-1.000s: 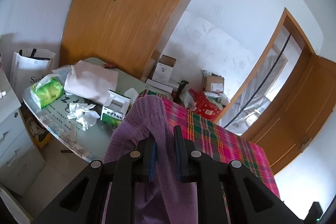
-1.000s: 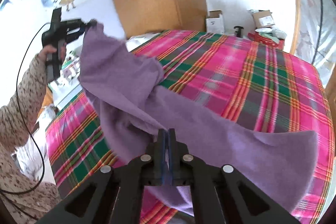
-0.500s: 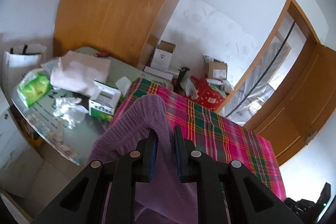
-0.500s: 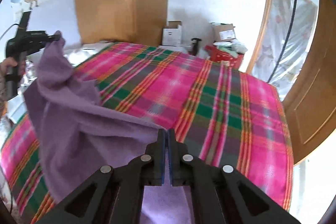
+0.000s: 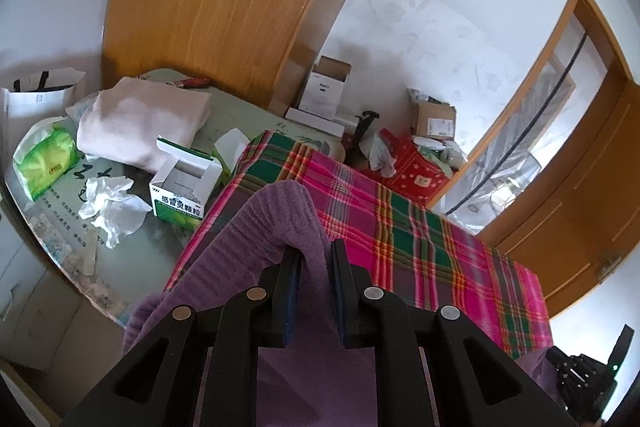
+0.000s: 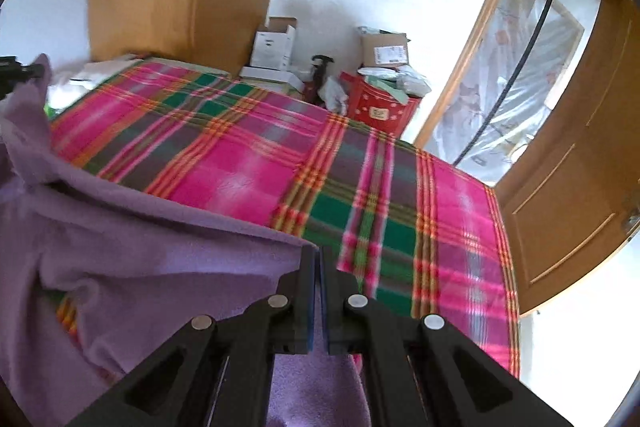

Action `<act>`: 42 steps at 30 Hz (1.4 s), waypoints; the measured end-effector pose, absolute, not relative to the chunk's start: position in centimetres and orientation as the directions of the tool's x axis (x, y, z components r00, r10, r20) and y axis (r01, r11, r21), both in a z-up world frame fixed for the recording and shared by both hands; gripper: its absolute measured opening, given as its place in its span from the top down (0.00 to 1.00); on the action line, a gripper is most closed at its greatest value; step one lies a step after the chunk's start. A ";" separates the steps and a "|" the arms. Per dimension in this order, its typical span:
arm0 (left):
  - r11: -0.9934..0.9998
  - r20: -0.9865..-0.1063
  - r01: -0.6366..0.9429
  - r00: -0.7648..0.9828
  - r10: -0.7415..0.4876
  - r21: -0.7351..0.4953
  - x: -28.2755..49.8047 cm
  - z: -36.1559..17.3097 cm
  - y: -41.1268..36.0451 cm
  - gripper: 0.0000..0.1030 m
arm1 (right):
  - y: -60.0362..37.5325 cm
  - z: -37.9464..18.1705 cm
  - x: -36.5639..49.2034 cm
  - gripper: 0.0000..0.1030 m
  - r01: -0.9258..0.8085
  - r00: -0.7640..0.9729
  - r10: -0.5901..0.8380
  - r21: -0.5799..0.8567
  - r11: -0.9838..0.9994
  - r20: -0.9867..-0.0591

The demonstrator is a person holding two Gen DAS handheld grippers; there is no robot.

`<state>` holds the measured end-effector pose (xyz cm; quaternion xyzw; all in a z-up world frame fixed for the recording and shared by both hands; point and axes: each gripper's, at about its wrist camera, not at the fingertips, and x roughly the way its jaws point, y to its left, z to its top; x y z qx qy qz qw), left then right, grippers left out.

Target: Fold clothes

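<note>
purple cloth (image 6: 140,267) stretched btwn grippers, over bed (image 6: 240,155)

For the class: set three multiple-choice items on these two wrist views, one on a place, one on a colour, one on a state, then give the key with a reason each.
1. The open green-and-white box stands
A on the plaid blanket
B on the grey-green table beside it
C on the floor

2. The held cloth is
A purple
B white
C yellow

3. The right gripper is
A wide open
B shut on the cloth
C out of view

Key: B, it sits on the table left of the plaid blanket; A, purple in both views; B, its jaws meet on the cloth's edge.
</note>
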<state>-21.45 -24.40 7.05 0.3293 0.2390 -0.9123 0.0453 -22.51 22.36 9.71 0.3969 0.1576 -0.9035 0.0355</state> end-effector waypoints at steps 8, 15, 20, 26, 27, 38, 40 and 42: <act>-0.855 -0.657 0.287 -0.750 0.081 -0.433 -25.2 4.4 -25.1 0.85 | 22.5 7.9 -27.8 0.98 0.142 -0.667 0.162 -0.338 -0.930 -0.727; -0.845 -0.674 0.274 -0.728 0.130 -0.459 -25.8 2.3 -25.5 0.70 | 22.3 6.6 -29.2 0.97 0.150 -0.653 0.206 -0.391 -0.908 -0.729; -0.845 -0.675 0.268 -0.725 0.139 -0.462 -24.1 3.0 -26.3 0.57 | 22.9 7.4 -28.5 0.85 0.131 -0.661 0.180 -0.348 -0.928 -0.728; -0.838 -0.632 0.250 -0.763 0.139 -0.486 -19.4 5.8 -27.8 0.49 | 25.2 11.4 -25.1 0.70 0.083 -0.705 0.090 -0.208 -0.975 -0.704; -0.840 -0.629 0.250 -0.766 0.132 -0.481 -18.5 6.3 -28.0 0.49 | 25.6 12.0 -24.3 0.70 0.078 -0.710 0.079 -0.190 -0.979 -0.700; -0.846 -0.626 0.243 -0.769 0.130 -0.474 -5.7 9.8 -28.9 0.42 | 31.3 17.0 -11.2 0.63 0.055 -0.761 -0.077 0.055 -0.997 -0.644; -0.854 -0.634 0.237 -0.762 0.132 -0.462 -3.5 9.8 -28.3 0.42 | 31.3 17.2 -8.3 0.61 0.084 -0.759 -0.104 0.063 -0.995 -0.643; -0.859 -0.643 0.228 -0.752 0.144 -0.459 -1.5 9.5 -27.7 0.41 | 30.9 17.1 -5.9 0.60 0.115 -0.753 -0.122 0.053 -0.992 -0.646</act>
